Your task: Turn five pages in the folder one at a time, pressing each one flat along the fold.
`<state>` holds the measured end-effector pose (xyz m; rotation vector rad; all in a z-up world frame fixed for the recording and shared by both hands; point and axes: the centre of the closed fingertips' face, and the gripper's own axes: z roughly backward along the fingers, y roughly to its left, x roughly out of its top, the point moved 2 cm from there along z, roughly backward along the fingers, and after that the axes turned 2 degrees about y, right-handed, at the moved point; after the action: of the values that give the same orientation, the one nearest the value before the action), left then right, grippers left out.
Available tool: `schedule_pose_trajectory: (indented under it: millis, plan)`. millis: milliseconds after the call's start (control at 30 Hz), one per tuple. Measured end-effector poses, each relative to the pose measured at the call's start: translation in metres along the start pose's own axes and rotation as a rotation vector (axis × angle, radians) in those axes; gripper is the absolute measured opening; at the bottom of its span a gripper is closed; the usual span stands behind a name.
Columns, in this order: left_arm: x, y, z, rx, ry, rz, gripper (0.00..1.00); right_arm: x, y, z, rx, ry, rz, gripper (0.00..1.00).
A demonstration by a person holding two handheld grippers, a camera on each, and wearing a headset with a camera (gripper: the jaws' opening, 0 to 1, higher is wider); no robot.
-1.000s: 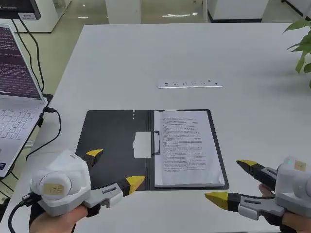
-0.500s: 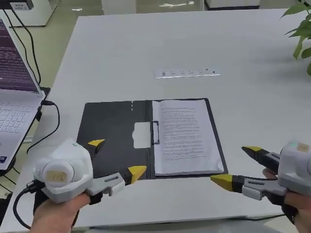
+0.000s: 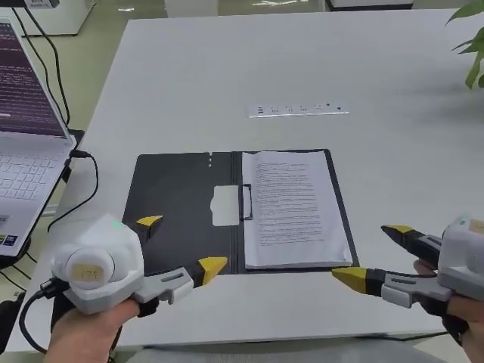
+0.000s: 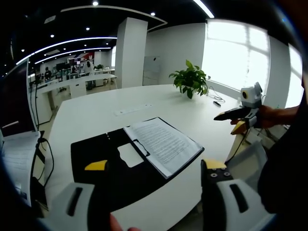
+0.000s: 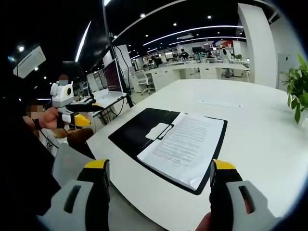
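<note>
In the head view, a black open folder [image 3: 178,197] lies flat at the middle of the white table [image 3: 227,68]. A stack of white printed pages [image 3: 295,208] lies on its right half, held at the fold by a slim metal clip [image 3: 245,202]. A small white slip [image 3: 224,206] sits on the left cover, just beside the clip. The left gripper [image 3: 180,243], white-bodied with yellow-tipped jaws, hovers at the folder's near-left corner, its jaws spread apart and holding nothing. The right gripper [image 3: 373,253] hangs over bare table just off the folder's near-right corner, also released, with nothing between its jaws. An open silver laptop [image 3: 23,144] stands at the left edge with a black cable [image 3: 85,189] beside it. A flush socket strip [image 3: 297,110] is set into the table beyond the folder, and green plant leaves [image 3: 473,45] show far right.

In the left gripper view, the two yellow tips stand wide apart, with the folder and its pages ahead between them. The right gripper is held out at the right, well apart from the folder.

In the right gripper view, the jaws are likewise parted. The pages lie ahead with their near corner closest. The left gripper is at the left, beyond the table edge.
</note>
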<state>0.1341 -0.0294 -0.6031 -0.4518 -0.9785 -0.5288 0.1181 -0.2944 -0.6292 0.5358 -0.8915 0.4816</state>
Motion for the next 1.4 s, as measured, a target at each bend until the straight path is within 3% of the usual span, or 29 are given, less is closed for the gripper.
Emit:
schedule_pose_trajectory:
  millis: [867,1400]
  plan:
    - [-0.013,-0.001,0.003,0.001,0.015,0.015,0.77,-0.009,0.001,0.003,-0.009,0.004,-0.012,0.86]
    - [-0.013,-0.013,-0.003,-0.019,0.039,0.012,0.76,-0.013,0.004,0.005,-0.016,0.006,-0.037,0.85]
